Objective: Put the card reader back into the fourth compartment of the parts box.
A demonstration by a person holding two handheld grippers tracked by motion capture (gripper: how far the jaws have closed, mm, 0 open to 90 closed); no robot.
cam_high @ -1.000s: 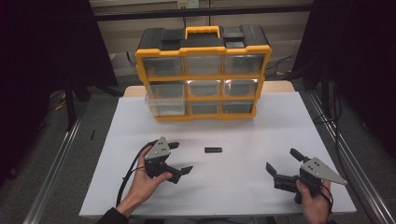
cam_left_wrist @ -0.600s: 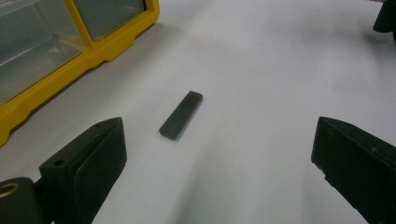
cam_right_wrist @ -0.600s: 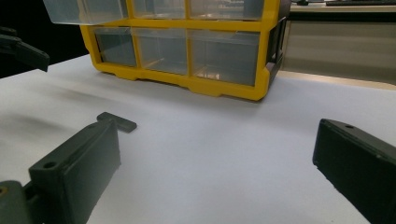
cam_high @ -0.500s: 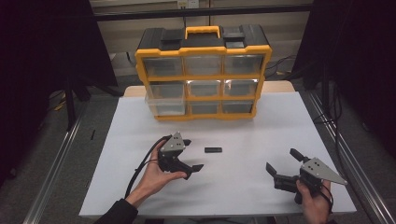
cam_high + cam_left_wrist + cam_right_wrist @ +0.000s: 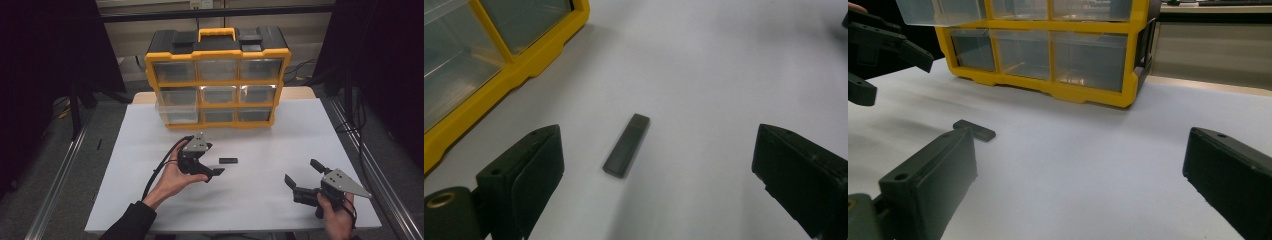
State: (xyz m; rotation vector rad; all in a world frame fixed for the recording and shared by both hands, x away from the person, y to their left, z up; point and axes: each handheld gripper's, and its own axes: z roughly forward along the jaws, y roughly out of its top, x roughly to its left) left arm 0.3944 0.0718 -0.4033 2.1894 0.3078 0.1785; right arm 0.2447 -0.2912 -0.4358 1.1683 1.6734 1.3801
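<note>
A small black USB stick [image 5: 228, 160] [image 5: 626, 145] — slim, rectangular, matte — lies flat on the white table [image 5: 260, 200], near the yellow organizer's front, untouched.

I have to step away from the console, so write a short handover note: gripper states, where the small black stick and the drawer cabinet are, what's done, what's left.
Left gripper: open, jaws spread, aimed at the small black stick, not touching it.
Right gripper: open, holding nothing, near the table's front right.
Stick: flat on the table in front of the yellow drawer cabinet.
Cabinet: the middle-left drawer stands pulled out.
Done: nothing picked up yet.
Left: probably grasp the stick and put it in the open drawer.
</note>
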